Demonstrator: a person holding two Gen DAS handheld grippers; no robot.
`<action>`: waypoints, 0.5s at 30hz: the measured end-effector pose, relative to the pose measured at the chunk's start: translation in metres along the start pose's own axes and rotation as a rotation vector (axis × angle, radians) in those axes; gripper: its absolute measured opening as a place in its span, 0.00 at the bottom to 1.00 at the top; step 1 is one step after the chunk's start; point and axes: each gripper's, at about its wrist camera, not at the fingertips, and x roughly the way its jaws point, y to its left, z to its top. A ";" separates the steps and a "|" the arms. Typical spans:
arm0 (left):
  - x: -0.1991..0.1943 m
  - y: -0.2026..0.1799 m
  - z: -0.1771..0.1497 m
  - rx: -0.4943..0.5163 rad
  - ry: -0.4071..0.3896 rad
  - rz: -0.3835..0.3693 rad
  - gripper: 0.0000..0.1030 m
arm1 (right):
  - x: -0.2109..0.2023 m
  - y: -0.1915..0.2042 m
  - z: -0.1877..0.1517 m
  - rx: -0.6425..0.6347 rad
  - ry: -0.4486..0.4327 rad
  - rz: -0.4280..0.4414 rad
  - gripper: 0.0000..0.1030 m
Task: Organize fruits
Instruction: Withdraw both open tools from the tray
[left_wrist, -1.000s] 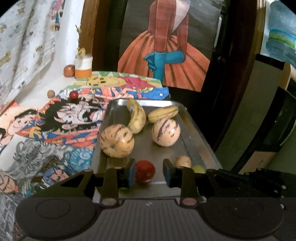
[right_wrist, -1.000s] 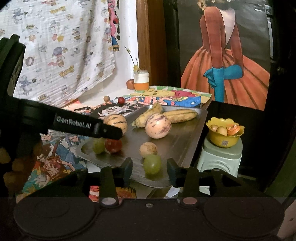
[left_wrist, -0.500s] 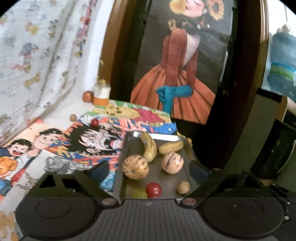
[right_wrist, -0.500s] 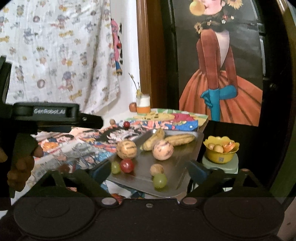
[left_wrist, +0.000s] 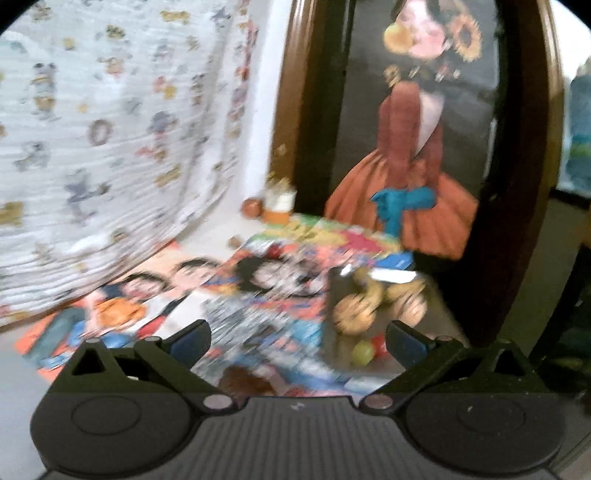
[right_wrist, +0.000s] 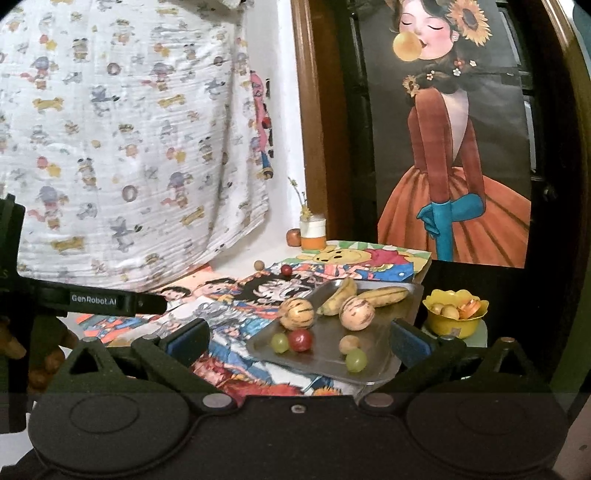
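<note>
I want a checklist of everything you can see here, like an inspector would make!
Surface: table covered with cartoon posters.
Job's things: metal tray holding two bananas, two striped melons, red fruit, two green grapes and a small tan fruit.
Clutter: yellow bowl beside the tray; jar; loose small fruits on the posters.
Grippers: left gripper open, empty; right gripper open, empty.
Cables: nothing seen.
Surroundings: patterned cloth, painting of a girl.
</note>
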 end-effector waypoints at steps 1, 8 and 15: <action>-0.003 0.003 -0.003 0.008 0.017 0.022 1.00 | -0.002 0.002 -0.001 -0.004 0.006 0.000 0.99; -0.009 0.025 -0.021 0.002 0.088 0.120 1.00 | -0.004 0.007 -0.011 -0.007 0.051 0.014 0.99; -0.010 0.035 -0.029 0.009 0.144 0.165 1.00 | 0.012 0.011 0.004 0.001 0.078 0.024 0.99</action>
